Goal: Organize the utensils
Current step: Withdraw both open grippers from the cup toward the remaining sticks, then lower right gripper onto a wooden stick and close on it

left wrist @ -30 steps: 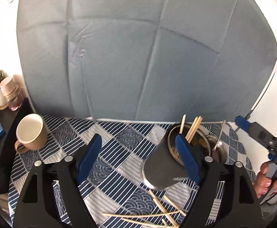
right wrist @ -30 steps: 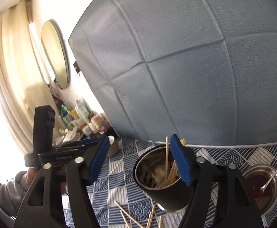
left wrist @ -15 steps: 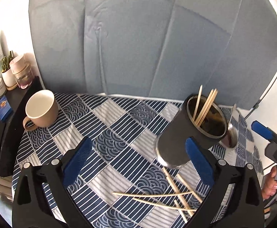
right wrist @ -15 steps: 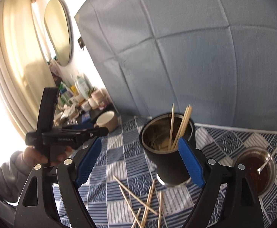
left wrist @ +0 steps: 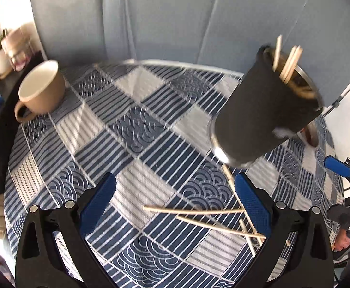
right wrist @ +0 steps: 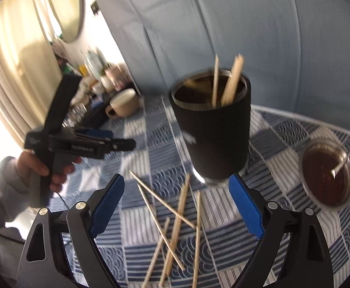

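Observation:
A black tumbler (left wrist: 266, 115) (right wrist: 213, 139) stands upright on the blue patterned tablecloth (left wrist: 139, 129) with a few chopsticks in it. Several loose chopsticks (left wrist: 199, 212) (right wrist: 175, 216) lie crossed on the cloth in front of it. My left gripper (left wrist: 175, 187) is open above the cloth, its right pad over the ends of the loose chopsticks, with nothing gripped. My right gripper (right wrist: 177, 182) hovers over the same pile just short of the tumbler; its jaws are opening and hold nothing. One blue pad of the right gripper's fingers (left wrist: 338, 165) shows at the left view's right edge.
A beige mug (left wrist: 40, 88) (right wrist: 124, 103) sits at the table's far left. A small bowl of dark sauce with a spoon (right wrist: 326, 170) stands right of the tumbler. A person's hand (right wrist: 31, 165) holds the left tool. A shelf of jars (left wrist: 11, 50) borders the left; a blue backdrop hangs behind.
Both grippers have sunk towards the table and tipped downward, so the loose chopsticks now lie between their fingers in view. Both pairs of jaws stand wider than before.

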A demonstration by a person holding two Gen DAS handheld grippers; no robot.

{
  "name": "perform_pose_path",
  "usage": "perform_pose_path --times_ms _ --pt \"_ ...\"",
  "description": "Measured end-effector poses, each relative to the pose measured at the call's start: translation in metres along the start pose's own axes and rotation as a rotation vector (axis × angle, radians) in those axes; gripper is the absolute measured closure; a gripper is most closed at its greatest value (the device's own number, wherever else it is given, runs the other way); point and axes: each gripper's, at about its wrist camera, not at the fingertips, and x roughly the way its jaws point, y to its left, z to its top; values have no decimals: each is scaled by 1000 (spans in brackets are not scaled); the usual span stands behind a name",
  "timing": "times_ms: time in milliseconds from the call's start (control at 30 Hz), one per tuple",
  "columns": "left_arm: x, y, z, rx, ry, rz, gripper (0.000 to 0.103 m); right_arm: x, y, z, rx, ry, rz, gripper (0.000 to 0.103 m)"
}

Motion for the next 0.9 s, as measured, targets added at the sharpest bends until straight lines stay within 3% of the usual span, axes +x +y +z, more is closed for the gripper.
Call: perform_pose_path --times_ms 333,633,767,833,900 --pt "32 5 -26 -50 129 86 6 36 -9 -39 2 171 -99 19" --pt "48 0 -27 22 181 139 6 59 22 -54 -125 280 -18 23" --pt "48 10 -23 17 186 158 6 77 44 -53 -219 338 15 36" --pt "48 16 -22 16 183 161 6 88 52 -51 -242 373 47 54" --pt "46 19 -21 51 176 155 6 97 58 -49 -264 394 68 61"
